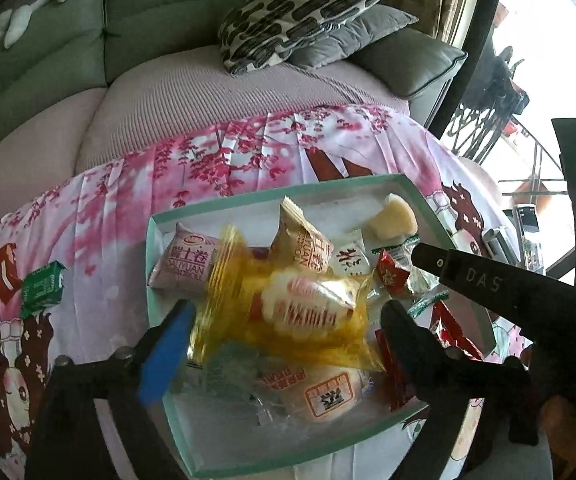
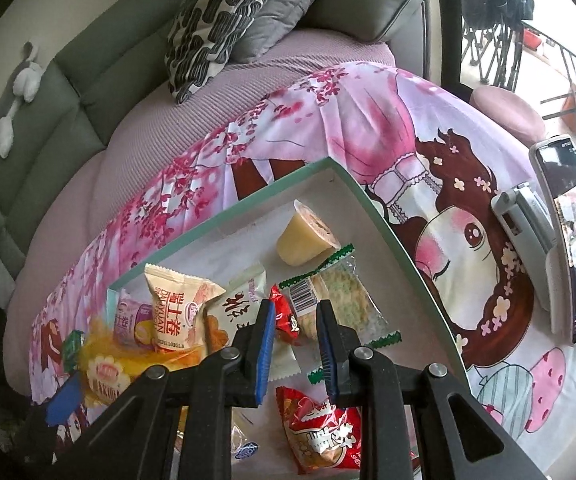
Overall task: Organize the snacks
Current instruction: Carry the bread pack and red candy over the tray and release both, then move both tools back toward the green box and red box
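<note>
While the left tool (image 1: pixel 284 332) stands wide apart around the yellow snack bag (image 1: pixel 288 304) in the green box (image 1: pixel 248 196), the right tool (image 2: pixel 295 316) is closed and empty. Only the right view shows a phone (image 2: pixel 567 236), far right.

One shallow green-rimmed tray (image 2: pixel 375 208) holds the snacks. In it lie one yellow packet (image 1: pixel 288 312), two pale roll packets (image 2: pixel 176 312), one jelly cup (image 2: pixel 303 236), one clear green-edged wafer pack (image 2: pixel 347 304) and at least two red packets (image 2: pixel 319 436). One small green packet (image 1: pixel 42 288) lies outside. Two cushions (image 1: pixel 299 16) sit behind.
</note>
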A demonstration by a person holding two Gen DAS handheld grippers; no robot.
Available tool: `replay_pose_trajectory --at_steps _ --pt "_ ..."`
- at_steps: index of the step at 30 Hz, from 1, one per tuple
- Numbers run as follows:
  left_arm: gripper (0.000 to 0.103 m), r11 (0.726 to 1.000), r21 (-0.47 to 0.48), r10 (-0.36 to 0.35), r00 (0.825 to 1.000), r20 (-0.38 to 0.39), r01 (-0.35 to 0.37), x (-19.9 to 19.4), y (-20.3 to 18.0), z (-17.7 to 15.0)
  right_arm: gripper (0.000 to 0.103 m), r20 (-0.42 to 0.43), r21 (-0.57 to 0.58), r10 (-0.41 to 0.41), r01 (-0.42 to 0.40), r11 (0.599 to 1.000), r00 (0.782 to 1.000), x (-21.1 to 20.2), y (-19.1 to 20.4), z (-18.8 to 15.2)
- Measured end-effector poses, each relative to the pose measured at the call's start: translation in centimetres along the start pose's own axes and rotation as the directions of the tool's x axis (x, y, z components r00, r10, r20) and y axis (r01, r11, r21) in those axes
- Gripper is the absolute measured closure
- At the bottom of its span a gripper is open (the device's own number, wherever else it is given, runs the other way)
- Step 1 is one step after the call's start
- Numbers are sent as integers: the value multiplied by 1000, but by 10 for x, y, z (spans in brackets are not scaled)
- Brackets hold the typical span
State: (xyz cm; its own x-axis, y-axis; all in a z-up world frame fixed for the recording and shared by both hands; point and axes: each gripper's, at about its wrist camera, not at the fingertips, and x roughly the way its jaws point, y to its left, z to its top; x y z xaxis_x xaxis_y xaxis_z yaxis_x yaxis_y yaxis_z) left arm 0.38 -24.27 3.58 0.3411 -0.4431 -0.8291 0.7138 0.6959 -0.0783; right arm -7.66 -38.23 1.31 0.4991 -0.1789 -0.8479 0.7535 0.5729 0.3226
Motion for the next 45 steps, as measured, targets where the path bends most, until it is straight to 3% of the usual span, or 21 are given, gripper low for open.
replay_pose_trajectory --at_steps 10,21,23,25,28,31,36,45 --pt "9 999 -44 0 999 32 2 -12 17 4 80 6 5 0 0 1000 1000 -2 -1 0" --pt "9 974 -223 45 998 44 -34 -21 73 1 80 -8 -12 1 -1 1000 1000 1 5 0" --pt "9 963 -266 60 998 36 -48 -20 85 -2 68 -19 -21 -2 2 1000 1000 3 6 0" --pt "9 949 -307 82 996 32 -68 -20 95 -5 39 -19 -33 -10 9 999 1000 4 9 -1" --pt "8 922 -362 153 988 25 -134 -20 112 -9 32 -21 -58 -20 18 998 1000 5 13 -2" --pt "0 887 -410 230 973 -2 -211 -19 131 -15 21 -20 -89 -17 15 996 1000 6 20 -3" --pt "0 833 -495 269 963 -30 -248 -24 164 -26 0 2 -153 -13 13 988 1000 4 36 -7" --pt "0 754 -589 332 942 -43 -292 -42 206 -45 0 31 -224 4 3 975 1000 -3 63 -12"
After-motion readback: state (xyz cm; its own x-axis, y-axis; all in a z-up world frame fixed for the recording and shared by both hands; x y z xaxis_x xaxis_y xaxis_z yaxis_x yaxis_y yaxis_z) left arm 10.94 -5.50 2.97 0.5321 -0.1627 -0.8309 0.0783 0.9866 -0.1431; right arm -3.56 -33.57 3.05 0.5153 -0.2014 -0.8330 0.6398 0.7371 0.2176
